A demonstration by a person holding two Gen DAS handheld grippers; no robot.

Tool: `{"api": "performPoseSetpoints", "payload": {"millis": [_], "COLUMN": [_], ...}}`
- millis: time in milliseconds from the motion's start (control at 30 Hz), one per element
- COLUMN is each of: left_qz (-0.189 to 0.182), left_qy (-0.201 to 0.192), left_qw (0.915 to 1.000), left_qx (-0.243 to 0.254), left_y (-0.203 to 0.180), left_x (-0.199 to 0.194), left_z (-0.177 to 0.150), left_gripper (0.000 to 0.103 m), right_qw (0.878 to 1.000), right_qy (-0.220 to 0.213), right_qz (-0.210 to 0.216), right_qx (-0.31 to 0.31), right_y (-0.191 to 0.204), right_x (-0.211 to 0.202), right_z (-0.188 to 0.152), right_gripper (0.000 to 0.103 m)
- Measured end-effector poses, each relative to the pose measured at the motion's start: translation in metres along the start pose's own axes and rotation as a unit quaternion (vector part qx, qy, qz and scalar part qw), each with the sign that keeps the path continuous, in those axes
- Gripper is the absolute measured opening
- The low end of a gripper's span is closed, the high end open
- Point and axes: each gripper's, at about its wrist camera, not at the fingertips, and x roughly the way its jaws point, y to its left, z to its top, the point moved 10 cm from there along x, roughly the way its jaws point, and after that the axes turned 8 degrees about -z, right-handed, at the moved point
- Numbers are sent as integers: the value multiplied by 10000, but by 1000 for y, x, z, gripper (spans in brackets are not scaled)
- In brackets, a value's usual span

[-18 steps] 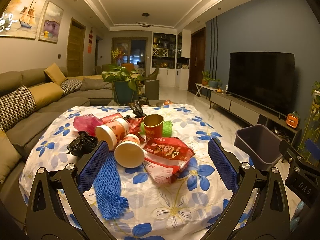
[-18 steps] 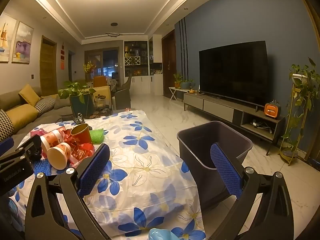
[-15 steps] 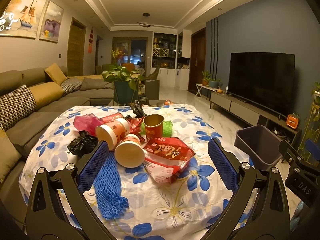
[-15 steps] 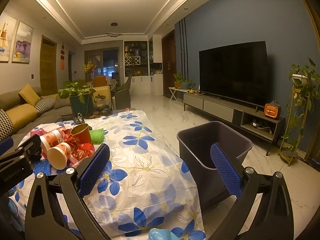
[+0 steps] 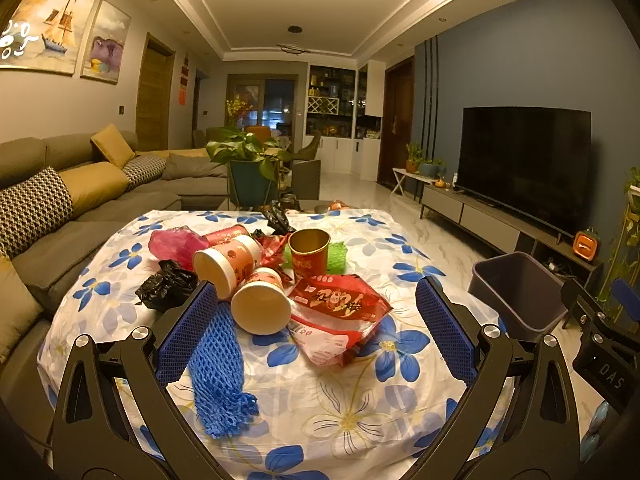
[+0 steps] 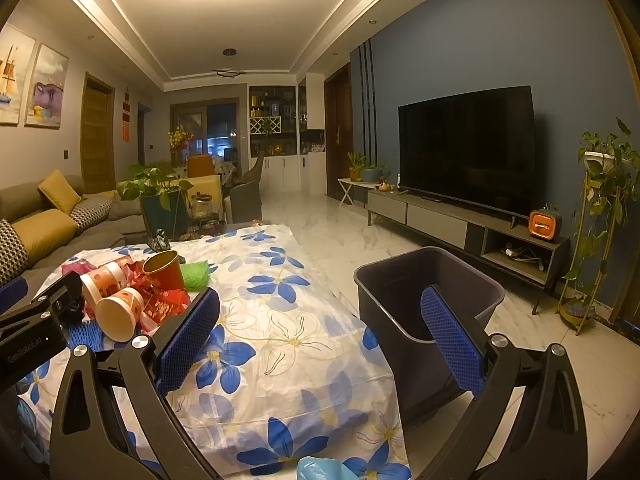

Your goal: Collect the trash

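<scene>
Hidden: crumpled pale-blue plastic bag (image 6: 324, 470), cut off at 6 o'clock.
Writing: "DAS" read on right gripper (image 6: 320, 332) body; red foil snack packet (image 5: 340, 312) print illegible.
Grippers: left gripper (image 5: 316, 320) and right one spread wide, nothing grasped.

Blue wall (image 6: 460, 40), dark television (image 6: 468, 148), grey sofa (image 5: 100, 208)

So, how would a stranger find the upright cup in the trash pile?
On the flowered table, look at the far side of the trash pile, before the green mesh. The red cup with a gold inside stands there; the other paper cups lie on their sides.
</scene>
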Motion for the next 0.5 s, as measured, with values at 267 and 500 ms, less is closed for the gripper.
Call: {"api": "performPoseSetpoints", "payload": {"millis": [267, 500], "left_qz": [0, -8], "left_qy": [-4, -10], "left_qw": [10000, 10000], "left_qx": [-6, -9], "left_y": [0, 0], "left_x": [0, 0], "left_z": [0, 1], "left_gripper": [97, 97], "right_qw": [10000, 10000], "right_qy": [2, -6], "right_qz": [10, 16], "right_qx": [-11, -5], "right_y": [0, 0], "right_x": [0, 0], "right_z": [1, 2], "right_gripper": [98, 98]}}
